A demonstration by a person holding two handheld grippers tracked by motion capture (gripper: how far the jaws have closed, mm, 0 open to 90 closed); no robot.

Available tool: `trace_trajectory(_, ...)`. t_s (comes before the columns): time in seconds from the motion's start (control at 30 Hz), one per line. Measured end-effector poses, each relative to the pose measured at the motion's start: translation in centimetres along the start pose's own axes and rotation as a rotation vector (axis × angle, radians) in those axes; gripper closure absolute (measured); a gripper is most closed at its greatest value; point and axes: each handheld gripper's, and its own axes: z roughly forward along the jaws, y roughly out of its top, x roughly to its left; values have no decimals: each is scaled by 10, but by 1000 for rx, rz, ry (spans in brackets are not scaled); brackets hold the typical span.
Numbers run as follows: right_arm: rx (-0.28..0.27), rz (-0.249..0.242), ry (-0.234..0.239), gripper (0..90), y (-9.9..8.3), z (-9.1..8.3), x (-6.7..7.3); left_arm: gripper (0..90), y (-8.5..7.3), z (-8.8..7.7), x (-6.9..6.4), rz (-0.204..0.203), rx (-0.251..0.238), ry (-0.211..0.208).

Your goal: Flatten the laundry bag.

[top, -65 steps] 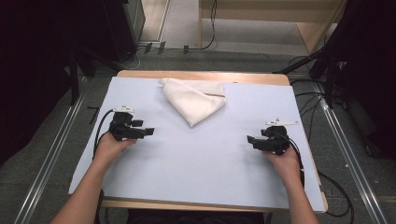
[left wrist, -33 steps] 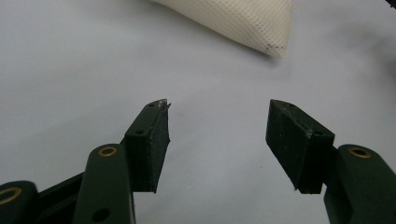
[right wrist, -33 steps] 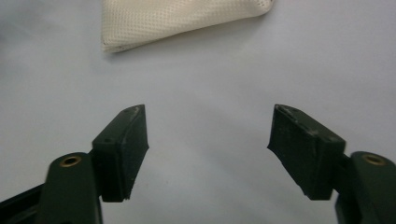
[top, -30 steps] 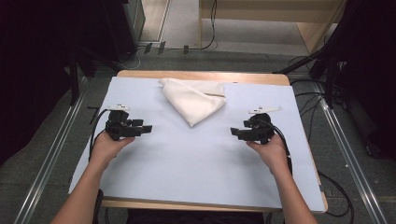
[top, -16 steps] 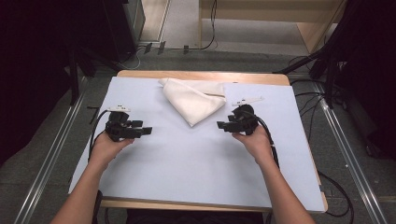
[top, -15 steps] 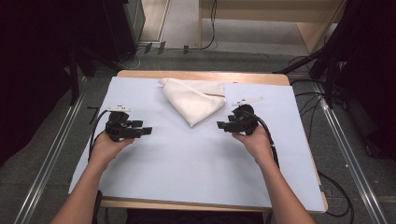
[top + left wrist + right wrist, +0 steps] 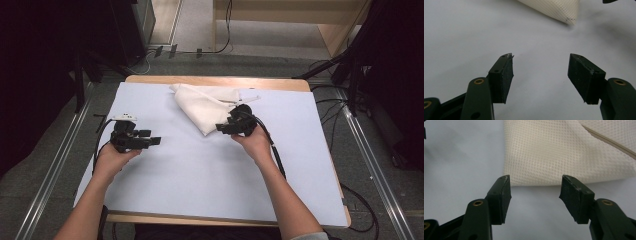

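Fixed overhead camera facing forward-down, two low close jaw cameras, all sharing cream mesh cloth [image 7: 205, 107]

a soft cream mesh bag [image 7: 205, 106] lies flat on the light blue table cover [image 7: 200, 185], near the far edge, in the middle. it is folded to a point that faces the near edge

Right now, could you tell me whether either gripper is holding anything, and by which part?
Nothing is held. The right gripper stands open just short of the mesh bag's near edge; the left gripper is open over the bare mat.
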Motion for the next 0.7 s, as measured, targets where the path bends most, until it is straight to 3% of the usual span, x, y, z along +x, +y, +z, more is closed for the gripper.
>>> trace_trajectory(0.43,37,16,-13,347,28,46,11,377,0,1,0,-15,6,-9)
trace_trajectory(0.7,41,20,-11,327,30,69,13,377,0,0,1,-15,2,-13)
